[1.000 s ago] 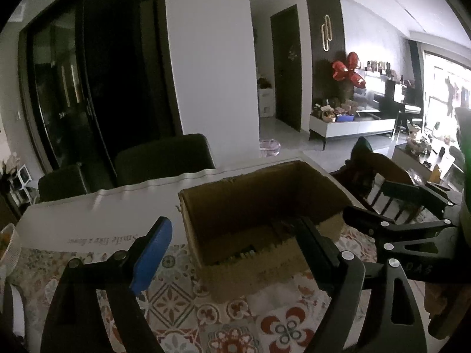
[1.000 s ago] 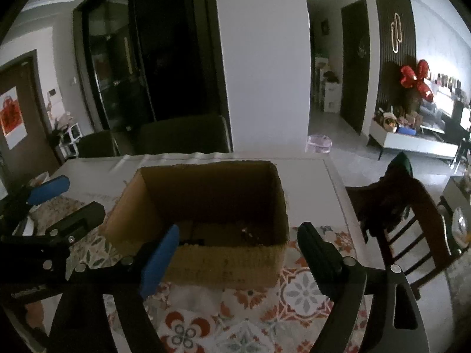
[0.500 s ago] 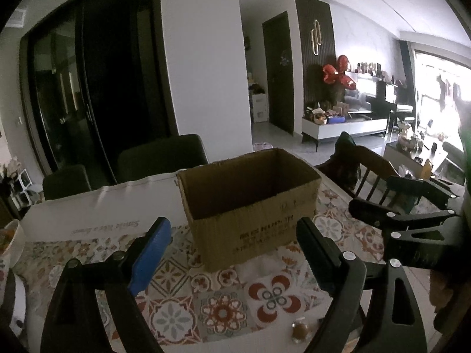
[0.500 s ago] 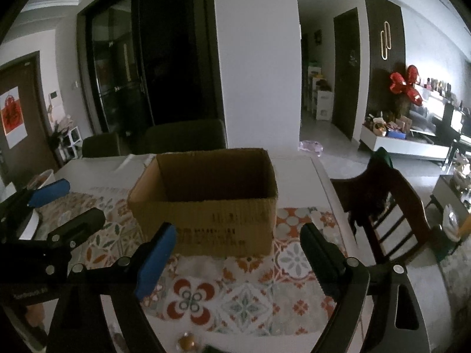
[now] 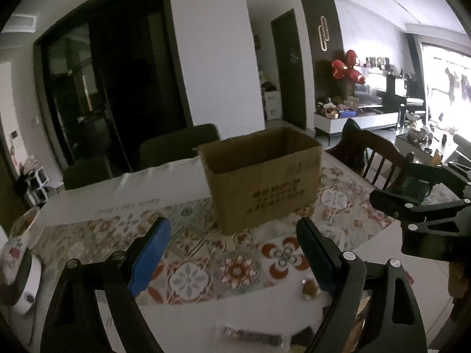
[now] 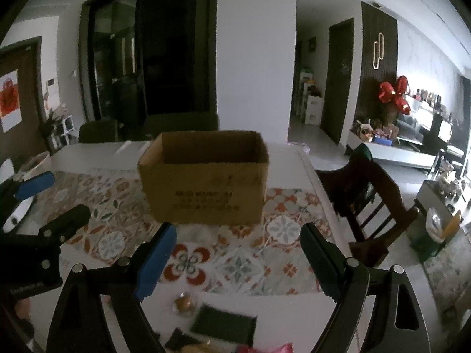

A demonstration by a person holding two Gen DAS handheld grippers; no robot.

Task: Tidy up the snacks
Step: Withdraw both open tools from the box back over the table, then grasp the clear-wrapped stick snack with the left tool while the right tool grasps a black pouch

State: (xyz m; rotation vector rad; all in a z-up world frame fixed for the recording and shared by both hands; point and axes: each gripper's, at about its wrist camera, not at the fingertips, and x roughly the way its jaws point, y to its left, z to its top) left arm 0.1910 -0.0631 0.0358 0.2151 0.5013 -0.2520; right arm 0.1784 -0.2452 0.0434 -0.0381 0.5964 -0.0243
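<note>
1. Both my claws gape with nothing between the jaws: left claw (image 5: 232,253), right claw (image 6: 238,253).
2. The snacks (image 6: 223,322) lie on the near edge of the surface (image 6: 88,153), below the right claw, which is nearer.
3. The cardboard box (image 6: 206,191) stands beyond, farther in.

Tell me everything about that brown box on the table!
The box is plain brown cardboard, open at the top with no flaps sticking up. Dark printed writing runs across its front side, too blurry to read. It stands upright on the patterned tablecloth, toward the far side of the table. Its inside is dark and cannot be seen from here. Nothing touches it but the cloth beneath: both grippers are open and well short of it.
</note>
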